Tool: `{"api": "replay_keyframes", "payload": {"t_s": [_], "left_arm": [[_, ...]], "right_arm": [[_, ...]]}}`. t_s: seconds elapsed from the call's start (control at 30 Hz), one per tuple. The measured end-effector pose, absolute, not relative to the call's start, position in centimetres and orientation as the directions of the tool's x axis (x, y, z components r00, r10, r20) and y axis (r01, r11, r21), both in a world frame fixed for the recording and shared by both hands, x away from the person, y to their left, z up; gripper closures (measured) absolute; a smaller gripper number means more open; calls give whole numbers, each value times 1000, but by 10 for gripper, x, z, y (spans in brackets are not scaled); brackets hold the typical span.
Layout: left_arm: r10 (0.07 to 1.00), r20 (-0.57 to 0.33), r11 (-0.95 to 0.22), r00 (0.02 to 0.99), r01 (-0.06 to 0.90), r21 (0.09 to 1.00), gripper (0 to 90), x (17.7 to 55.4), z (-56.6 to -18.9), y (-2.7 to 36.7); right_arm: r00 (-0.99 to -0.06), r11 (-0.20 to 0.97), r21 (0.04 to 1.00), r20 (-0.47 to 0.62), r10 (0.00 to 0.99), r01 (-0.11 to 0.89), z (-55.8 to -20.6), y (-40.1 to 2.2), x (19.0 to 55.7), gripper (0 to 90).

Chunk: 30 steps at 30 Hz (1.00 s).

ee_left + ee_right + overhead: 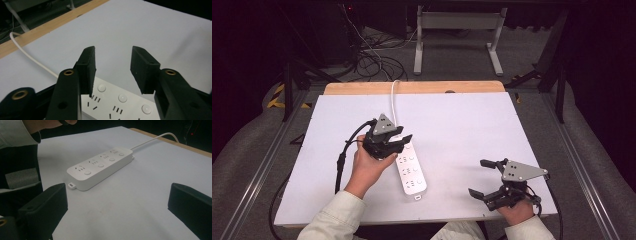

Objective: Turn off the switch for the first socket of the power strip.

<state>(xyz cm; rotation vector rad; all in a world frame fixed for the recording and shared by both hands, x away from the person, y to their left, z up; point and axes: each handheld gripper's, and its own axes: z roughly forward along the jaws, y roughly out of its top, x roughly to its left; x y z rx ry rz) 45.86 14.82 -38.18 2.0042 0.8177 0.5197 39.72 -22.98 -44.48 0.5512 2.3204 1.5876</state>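
A white power strip [412, 172] with several sockets and round buttons lies flat on the white table sheet [472, 120], left of the middle. Its white cable [393, 100] runs off over the far wooden edge. My left gripper [403, 141] hovers over the strip's far end, close above it. In the left gripper view the jaws [113, 56] stand partly apart with nothing between them, the strip [120, 102] just below. My right gripper [477, 177] rests near the front right of the table, wide open and empty. In the right gripper view [117, 195] the strip [100, 167] lies a way ahead.
The wooden table edge [412, 87] shows beyond the white sheet. On the floor behind are a white table frame [457, 30], tangled cables [372, 55] and dark stands at both sides. A light sleeve [15, 132] shows in the right gripper view.
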Motion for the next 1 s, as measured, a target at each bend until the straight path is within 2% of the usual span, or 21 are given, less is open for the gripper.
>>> {"api": "replay_keyframes", "payload": {"t_s": [0.03,0.33,0.67,1.0], "left_arm": [[720,46,-383,693,341,859,512,457,-380,150],[695,46,-353,718,284,892,445,437,-368,169],[667,101,-394,738,235,888,369,411,-368,195],[674,45,-333,738,249,910,311,394,-387,229]], "right_arm": [[-889,326,933,-13,457,154,-445,-230,397,28],[-889,330,932,-18,458,152,-445,-230,397,28],[-889,328,933,-18,458,151,-445,-229,397,28],[-888,329,932,-16,460,154,-445,-228,397,28]]}}
